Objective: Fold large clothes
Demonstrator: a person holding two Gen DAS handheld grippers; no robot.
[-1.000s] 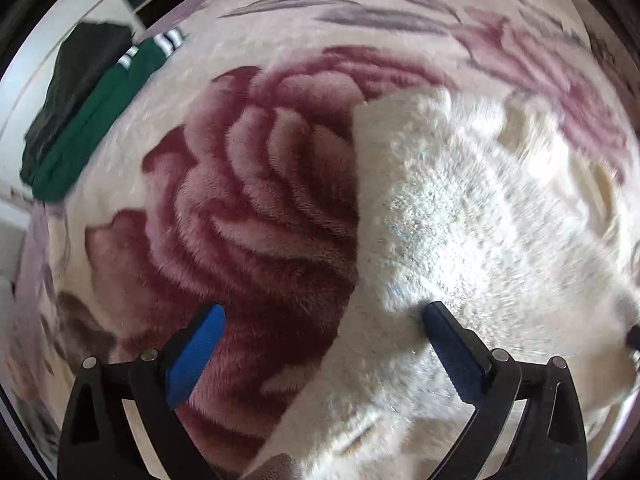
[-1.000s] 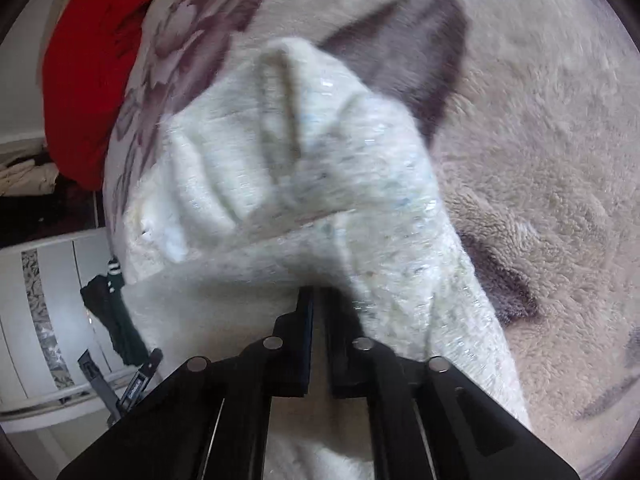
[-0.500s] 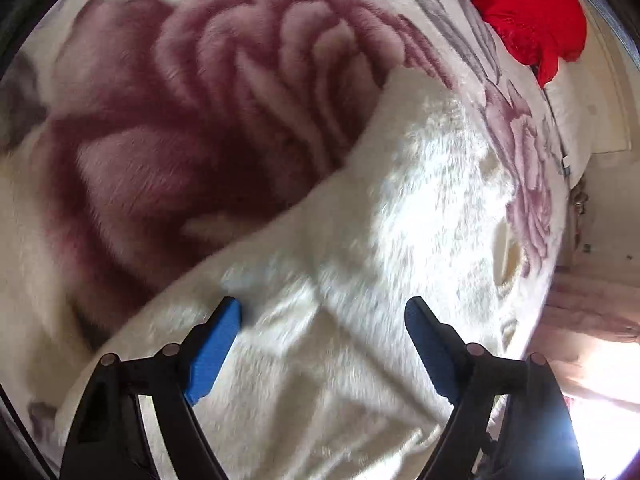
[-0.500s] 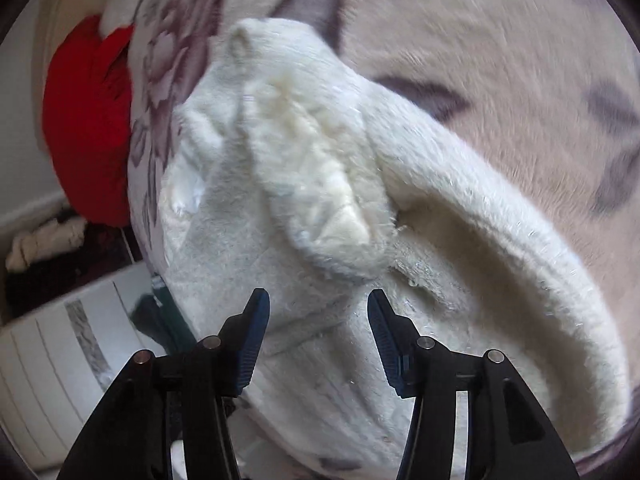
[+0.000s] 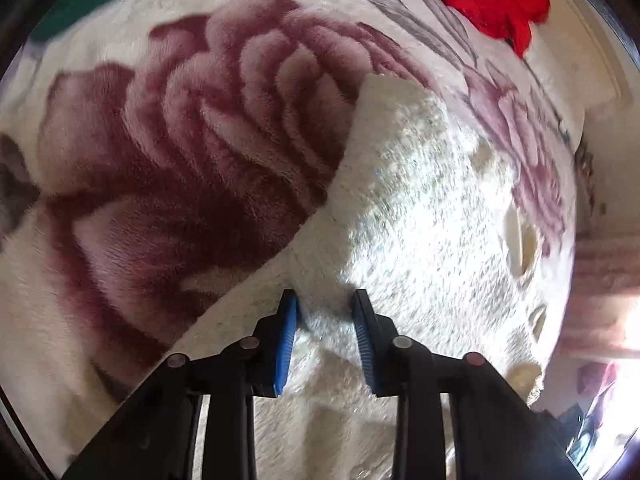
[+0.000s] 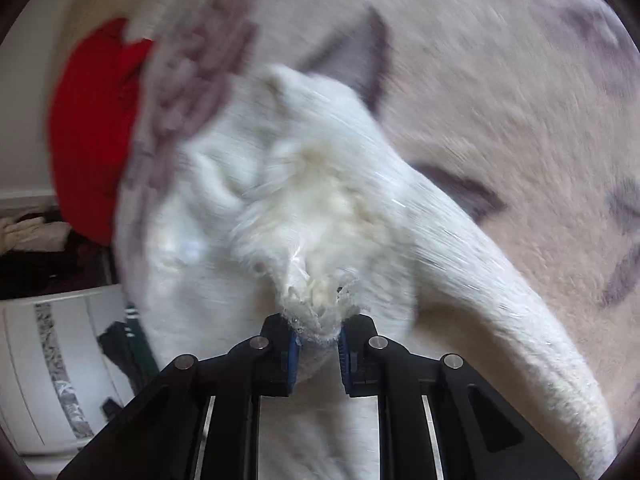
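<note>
Both grippers — left [image 5: 325, 312], right [image 6: 318, 334] — on fuzzy white garment [image 5: 420, 208]

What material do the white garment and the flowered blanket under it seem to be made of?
White garment: seems a fuzzy knit or fleece; matte, nubby pile with small grey flecks, and it bunches softly in the left gripper.
Flowered blanket: likely plush synthetic fleece; the long nap lies in visible strokes with a slight sheen.
</note>
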